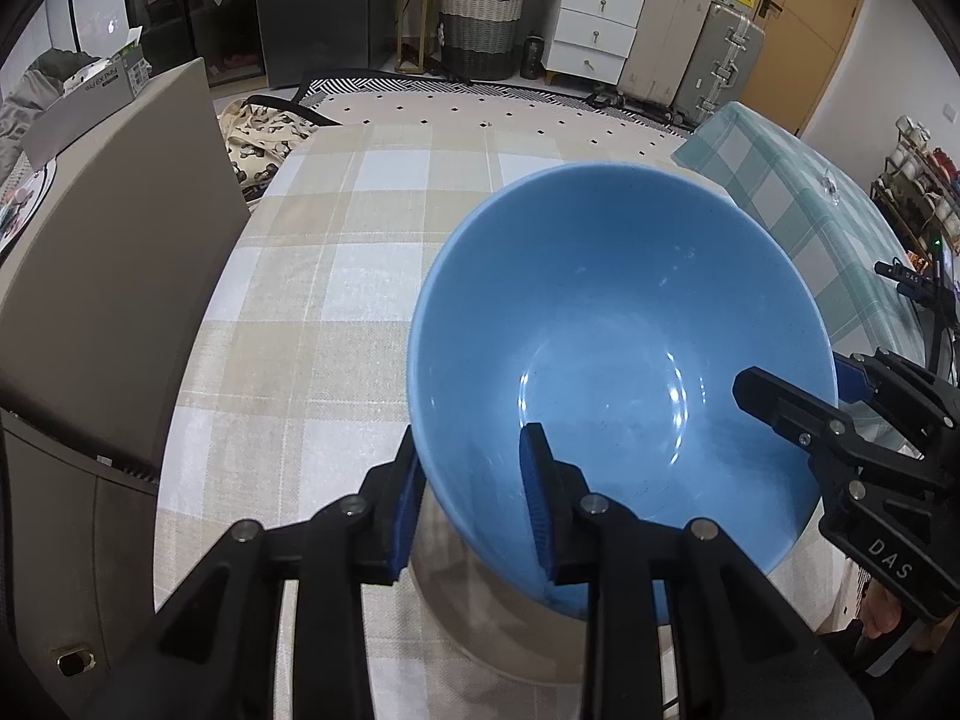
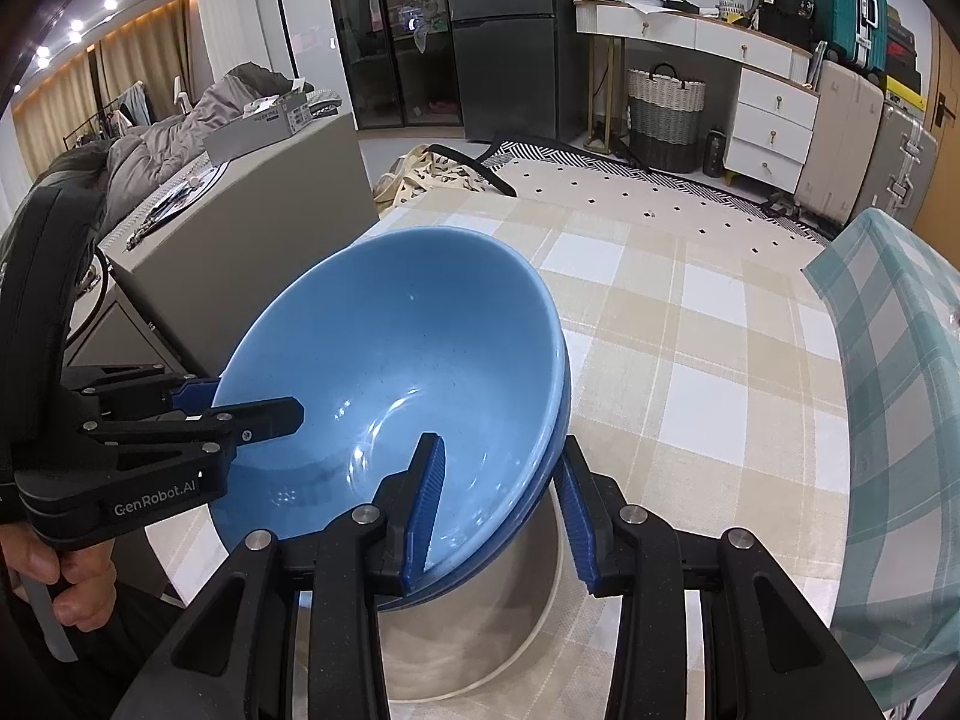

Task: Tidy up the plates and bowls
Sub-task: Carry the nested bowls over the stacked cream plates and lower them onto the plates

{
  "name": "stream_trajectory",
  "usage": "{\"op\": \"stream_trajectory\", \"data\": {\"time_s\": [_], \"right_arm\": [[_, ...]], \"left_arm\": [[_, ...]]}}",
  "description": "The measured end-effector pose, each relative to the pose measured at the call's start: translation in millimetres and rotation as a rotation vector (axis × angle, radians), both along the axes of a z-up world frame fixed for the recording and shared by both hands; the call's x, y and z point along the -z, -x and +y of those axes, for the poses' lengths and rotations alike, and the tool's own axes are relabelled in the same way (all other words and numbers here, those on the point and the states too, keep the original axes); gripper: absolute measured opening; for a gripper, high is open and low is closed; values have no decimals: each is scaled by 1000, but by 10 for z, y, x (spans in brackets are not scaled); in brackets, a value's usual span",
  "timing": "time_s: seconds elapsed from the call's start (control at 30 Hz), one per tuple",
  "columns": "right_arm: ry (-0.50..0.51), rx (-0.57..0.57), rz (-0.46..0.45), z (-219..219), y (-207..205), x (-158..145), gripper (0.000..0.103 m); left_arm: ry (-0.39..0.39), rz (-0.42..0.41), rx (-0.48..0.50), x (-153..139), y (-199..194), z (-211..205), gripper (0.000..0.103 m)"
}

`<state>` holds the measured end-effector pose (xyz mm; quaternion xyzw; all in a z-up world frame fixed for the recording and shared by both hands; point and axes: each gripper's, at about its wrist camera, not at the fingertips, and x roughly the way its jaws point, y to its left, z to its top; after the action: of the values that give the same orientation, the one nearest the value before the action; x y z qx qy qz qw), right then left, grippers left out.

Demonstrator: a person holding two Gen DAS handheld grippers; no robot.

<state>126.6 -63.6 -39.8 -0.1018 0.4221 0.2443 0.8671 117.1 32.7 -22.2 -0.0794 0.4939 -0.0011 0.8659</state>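
Left wrist view, read left to right. Item: left gripper (image 1: 474, 498), lower centre, black with blue ribbed pads; jaws narrow, straddling the near rim of the bowl, one pad outside the wall, one inside, apparently clamped on it. Item: glossy light-blue round ceramic bowl (image 1: 618, 324), centre right of frame, held tilted above the beige-and-white checked tablecloth (image 1: 312, 276). Item: right gripper (image 1: 798, 402), right edge, one finger inside the bowl and one behind the rim.

Right wrist view. The left gripper (image 2: 240, 402) grips the rim at left; the right gripper (image 2: 498, 516), lower centre, holds the rim at narrow spread. The outer edge shows a double line, so possibly two nested bowls (image 2: 384, 354); cannot tell for certain. Beneath sits a pale round plate (image 2: 528, 618).

Handling, as judged: rigid, smooth, likely slippery and breakable; moderate weight. Take by the rim, opposite sides.

Count: bowls one, perhaps two; plates one; grippers two.
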Motion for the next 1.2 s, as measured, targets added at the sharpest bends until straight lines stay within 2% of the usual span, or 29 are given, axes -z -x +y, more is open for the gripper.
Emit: {"op": "stream_trajectory", "data": {"time_s": [0.77, 1.07, 1.2], "right_arm": [[18, 5, 38, 14, -37, 98, 38], [39, 5, 57, 26, -43, 181, 39], [18, 16, 81, -13, -83, 201, 40]], "left_arm": [[-40, 48, 28, 44, 72, -65, 31], [-37, 45, 41, 47, 67, -62, 34], [-21, 54, 44, 84, 36, -46, 36]]}}
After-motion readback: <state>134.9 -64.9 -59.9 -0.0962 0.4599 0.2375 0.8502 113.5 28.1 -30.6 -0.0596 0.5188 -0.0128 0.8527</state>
